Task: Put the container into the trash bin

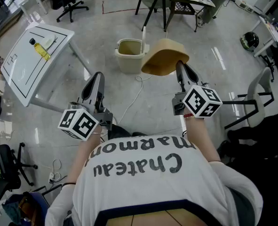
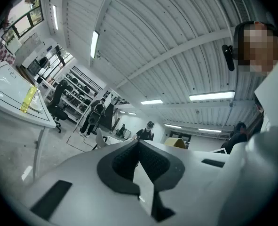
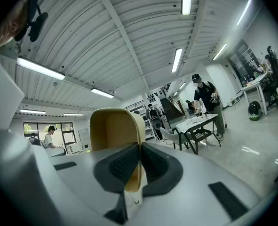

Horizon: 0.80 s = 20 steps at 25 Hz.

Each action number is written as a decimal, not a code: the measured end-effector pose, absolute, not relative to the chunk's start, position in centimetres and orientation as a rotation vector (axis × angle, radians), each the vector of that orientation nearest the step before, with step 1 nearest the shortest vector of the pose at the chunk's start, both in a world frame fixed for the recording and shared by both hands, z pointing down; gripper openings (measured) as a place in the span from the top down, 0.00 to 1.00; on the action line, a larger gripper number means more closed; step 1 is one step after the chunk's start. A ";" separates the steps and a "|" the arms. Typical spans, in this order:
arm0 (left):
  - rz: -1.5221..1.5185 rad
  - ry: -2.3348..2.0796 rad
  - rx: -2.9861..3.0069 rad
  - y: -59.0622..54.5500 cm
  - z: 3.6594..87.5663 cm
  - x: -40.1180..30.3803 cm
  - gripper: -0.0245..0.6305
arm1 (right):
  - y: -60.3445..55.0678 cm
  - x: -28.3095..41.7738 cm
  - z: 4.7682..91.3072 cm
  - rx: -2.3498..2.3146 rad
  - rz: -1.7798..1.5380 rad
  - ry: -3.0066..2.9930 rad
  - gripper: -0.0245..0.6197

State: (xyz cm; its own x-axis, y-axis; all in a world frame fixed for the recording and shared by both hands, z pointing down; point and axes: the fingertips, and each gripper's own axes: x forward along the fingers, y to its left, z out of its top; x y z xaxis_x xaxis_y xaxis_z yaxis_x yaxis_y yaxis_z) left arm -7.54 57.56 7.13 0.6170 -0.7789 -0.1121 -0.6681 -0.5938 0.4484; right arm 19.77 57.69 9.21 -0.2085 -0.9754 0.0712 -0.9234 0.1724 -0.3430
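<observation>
A tan, bowl-like container [image 1: 164, 56] hangs in the air, pinched at its rim by my right gripper [image 1: 180, 68], which is shut on it. In the right gripper view the container [image 3: 111, 128] rises between the jaws of my right gripper [image 3: 139, 161], its hollow side facing the camera. A beige trash bin [image 1: 130, 54] stands open on the floor just left of and below the container. My left gripper [image 1: 96, 81] is held up at the left, shut with nothing in it; in its own view the left gripper [image 2: 138, 157] shows its jaws together.
A tilted white table [image 1: 33, 58] with a yellow bottle [image 1: 39, 48] stands at the left. A white cable [image 1: 131, 100] runs across the floor from the bin. Desks and chairs [image 1: 174, 4] stand behind; a grey chair [image 1: 258, 95] is at the right. People stand in the distance [image 3: 205, 98].
</observation>
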 end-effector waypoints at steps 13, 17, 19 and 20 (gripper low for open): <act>-0.383 -1.139 2.450 55.0 9.4 -8.5 0.93 | 55.9 19.2 11.5 -1.915 -0.544 2.259 0.90; -0.348 -1.115 2.464 52.9 10.4 -8.6 0.93 | 54.3 18.8 12.1 -1.949 -0.544 2.250 0.90; -0.330 -1.089 2.475 51.6 10.9 -8.8 0.93 | 53.1 18.4 12.3 -1.954 -0.549 2.233 0.90; -0.324 -1.077 2.477 50.7 11.0 -8.9 0.93 | 52.3 18.2 12.5 -1.959 -0.558 2.221 0.90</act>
State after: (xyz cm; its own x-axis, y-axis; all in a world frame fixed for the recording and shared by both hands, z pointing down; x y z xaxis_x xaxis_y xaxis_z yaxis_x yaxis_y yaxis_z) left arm -8.95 50.71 11.04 0.6731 -0.7382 -0.0456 -0.6408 -0.6129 0.4623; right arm 18.18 52.33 12.46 -0.1504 -0.9778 0.1457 -0.9306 0.0902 -0.3548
